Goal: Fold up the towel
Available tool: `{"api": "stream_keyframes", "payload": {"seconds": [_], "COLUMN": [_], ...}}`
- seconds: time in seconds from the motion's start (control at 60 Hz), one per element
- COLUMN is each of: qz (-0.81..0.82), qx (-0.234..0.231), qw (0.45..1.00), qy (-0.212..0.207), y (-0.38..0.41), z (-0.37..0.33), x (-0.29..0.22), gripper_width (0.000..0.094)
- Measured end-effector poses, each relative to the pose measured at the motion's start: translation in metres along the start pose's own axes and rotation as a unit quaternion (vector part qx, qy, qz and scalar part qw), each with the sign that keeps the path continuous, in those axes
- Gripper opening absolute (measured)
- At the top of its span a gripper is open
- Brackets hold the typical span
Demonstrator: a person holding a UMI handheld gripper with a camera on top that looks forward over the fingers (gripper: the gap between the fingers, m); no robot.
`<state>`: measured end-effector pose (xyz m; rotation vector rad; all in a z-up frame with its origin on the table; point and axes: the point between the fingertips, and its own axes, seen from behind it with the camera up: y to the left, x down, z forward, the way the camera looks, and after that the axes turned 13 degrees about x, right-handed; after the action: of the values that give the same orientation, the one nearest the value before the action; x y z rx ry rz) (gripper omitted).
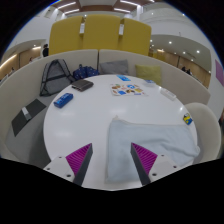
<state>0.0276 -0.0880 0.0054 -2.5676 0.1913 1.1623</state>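
A pale grey towel [140, 133] lies flat on the round white table [90, 115], its near edge reaching the table's front rim just ahead of my fingers and to their right. My gripper [112, 160] hovers over that near edge. The fingers stand wide apart with their magenta pads [80, 158] facing each other, and nothing is pressed between them. A strip of towel and table surface shows in the gap.
On the table beyond the towel lie a blue object [63, 101], a dark notebook [82, 85], coloured cards [128, 88] and a laptop [28, 115] at the left. A pale chair back [203, 128] stands at the right. Yellow partitions [98, 38] rise behind.
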Motion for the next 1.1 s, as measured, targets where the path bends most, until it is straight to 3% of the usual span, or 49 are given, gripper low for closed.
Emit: {"api": "stream_keyframes", "payload": {"seconds": [0.1, 0.117, 0.15, 0.267, 0.367, 0.483, 0.667, 0.867, 1.1], "qz": [0.001, 0.002, 0.004, -0.017, -0.031, -0.006, 0.049, 0.091, 0.080], "qx": [-0.002, -0.002, -0.005, 0.043, 0.041, -0.009, -0.072, -0.039, -0.002], "qw": [1.000, 1.000, 1.000, 0.999, 0.999, 1.000, 0.996, 0.995, 0.996], "qy": [0.007, 0.010, 0.020, 0.003, 0.011, 0.027, 0.014, -0.007, 0.035], "y": [0.007, 0.008, 0.009, -0.011, -0.009, 0.015, 0.025, -0.074, -0.179], "z": [0.027, 0.030, 0.035, 0.050, 0.045, 0.020, -0.041, -0.054, 0.018], "x": [0.003, 0.005, 0.011, 0.005, 0.005, -0.004, -0.060, -0.106, -0.049], "gripper_width": [0.0728, 0.0650, 0.0603, 0.0056, 0.0024, 0.0022, 0.0022, 0.0020, 0.0041]}}
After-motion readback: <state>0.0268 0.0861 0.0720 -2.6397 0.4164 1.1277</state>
